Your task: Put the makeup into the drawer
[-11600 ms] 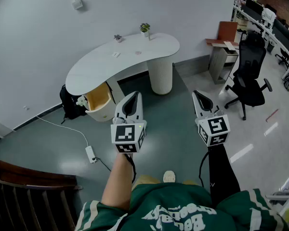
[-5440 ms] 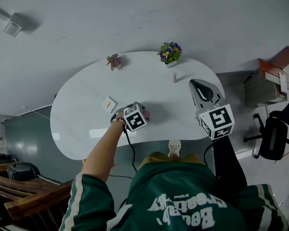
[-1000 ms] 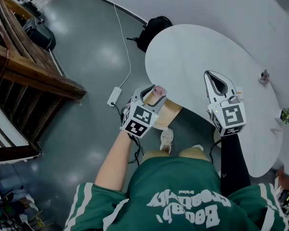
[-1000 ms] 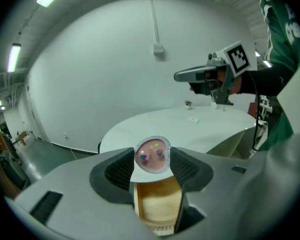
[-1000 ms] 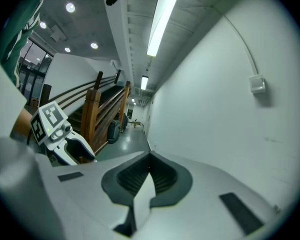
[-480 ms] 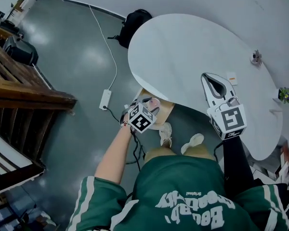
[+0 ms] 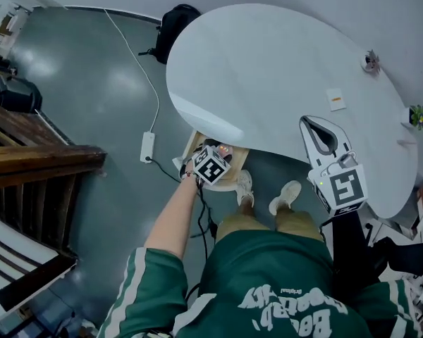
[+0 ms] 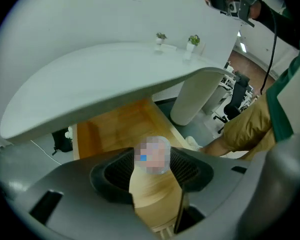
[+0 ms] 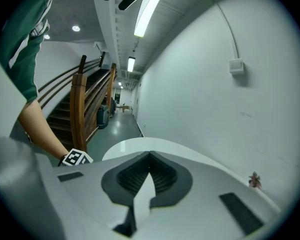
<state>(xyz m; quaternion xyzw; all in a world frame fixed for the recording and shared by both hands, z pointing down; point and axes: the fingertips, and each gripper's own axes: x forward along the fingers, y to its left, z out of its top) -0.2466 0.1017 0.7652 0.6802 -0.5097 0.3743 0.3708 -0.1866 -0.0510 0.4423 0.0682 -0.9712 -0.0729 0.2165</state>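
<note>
Two | left gripper (image 7: 222, 152) clamps round makeup (image 8: 152, 155), wooden drawer (image 8: 115, 129) below | right gripper (image 9: 149, 156) together

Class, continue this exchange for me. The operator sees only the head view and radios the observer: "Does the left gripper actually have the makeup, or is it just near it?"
Observer: It has it. In the left gripper view the left gripper is clamped on the makeup, whose round top shows between the pads.
Operator: Where is it aimed?
Observer: Into the open wooden drawer, which sits just under the white table.
Operator: And the right gripper?
Observer: The right gripper is shut, its tips meeting with nothing between them.
</note>
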